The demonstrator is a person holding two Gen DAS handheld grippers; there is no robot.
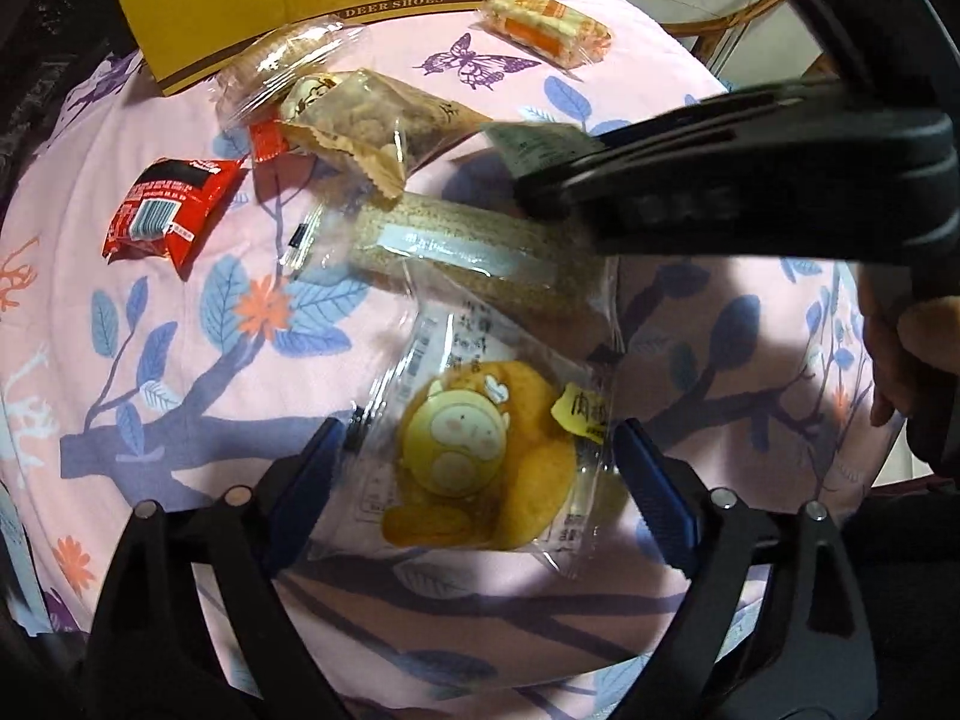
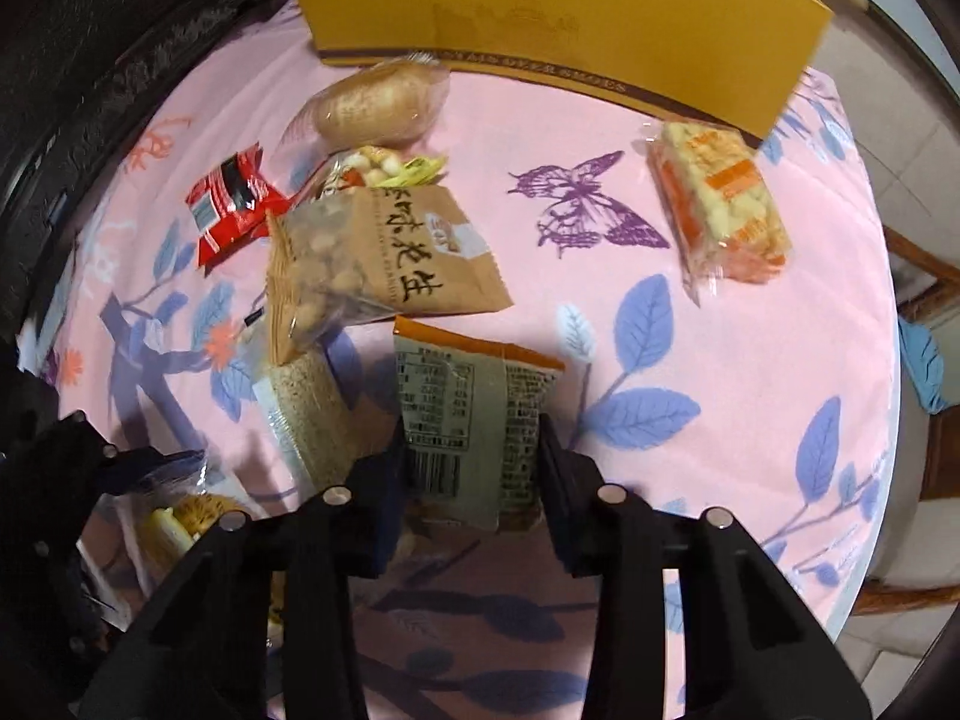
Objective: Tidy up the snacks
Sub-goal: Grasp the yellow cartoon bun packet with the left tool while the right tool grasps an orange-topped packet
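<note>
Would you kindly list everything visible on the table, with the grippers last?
Shoe box: one, yellow, far edge.
Red packet: one, left of the pile.
Peanut bag: one, brown, middle of the pile.
Round cracker pack: one, clear, by the box.
Orange-and-white bar: one, far right.
Sesame stick: one, tan, centre.
Yellow cake pack: one, between the open left gripper fingers.
Green packet: one, pinched by the right gripper.
Tablecloth: one, pink, floral.

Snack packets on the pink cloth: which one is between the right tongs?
The grey-green packet with an orange top edge, printed back facing up; the right tongs close on its sides. The others lie free.
</note>
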